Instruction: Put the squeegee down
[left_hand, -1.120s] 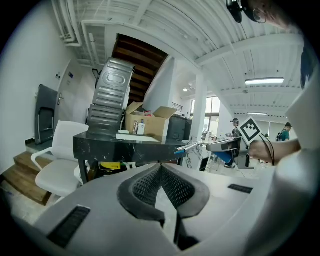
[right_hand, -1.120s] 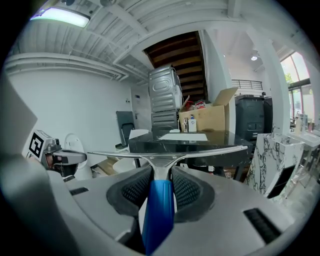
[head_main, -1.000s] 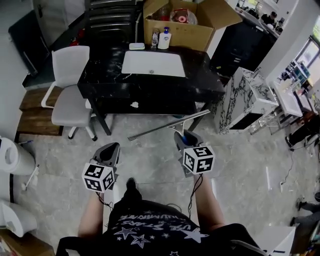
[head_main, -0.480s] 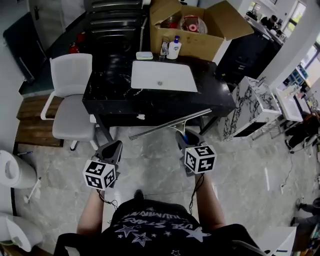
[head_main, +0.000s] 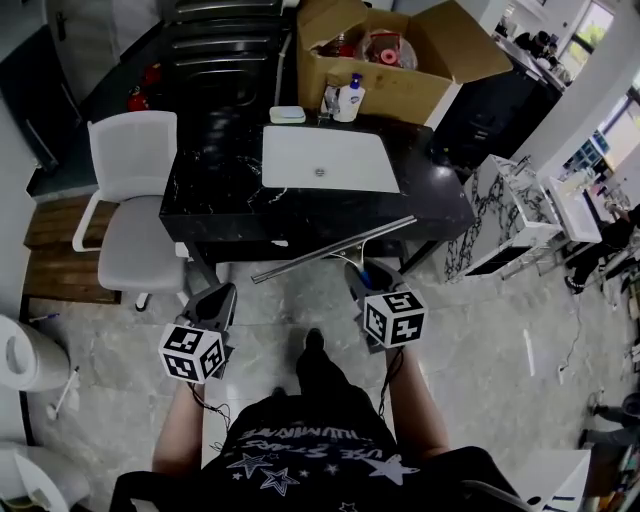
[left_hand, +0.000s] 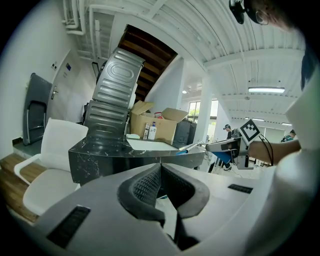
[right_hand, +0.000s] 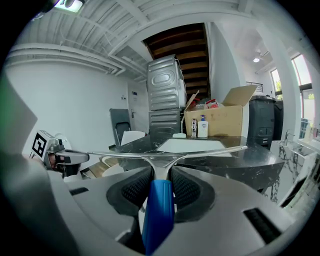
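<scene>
My right gripper (head_main: 358, 268) (right_hand: 159, 186) is shut on the squeegee's blue handle (right_hand: 158, 212). The squeegee's (head_main: 333, 248) long metal blade (right_hand: 165, 154) is held level, crosswise, just at the near edge of the black marble table (head_main: 215, 195). My left gripper (head_main: 215, 300) (left_hand: 161, 184) hangs to the left at about the same height, short of the table, its jaws shut with nothing between them. In the left gripper view the right gripper and the squeegee blade (left_hand: 192, 147) show off to the right.
A white sink basin (head_main: 328, 158) is set in the tabletop, with a soap dish (head_main: 287, 114) and pump bottle (head_main: 349, 98) behind it and an open cardboard box (head_main: 400, 60) beyond. A white chair (head_main: 130, 205) stands left of the table. A marble stand (head_main: 500, 215) is to the right.
Both grippers and the squeegee have come forward toward the black table; the blade now reaches its near edge. Neither gripper's jaws have changed.
</scene>
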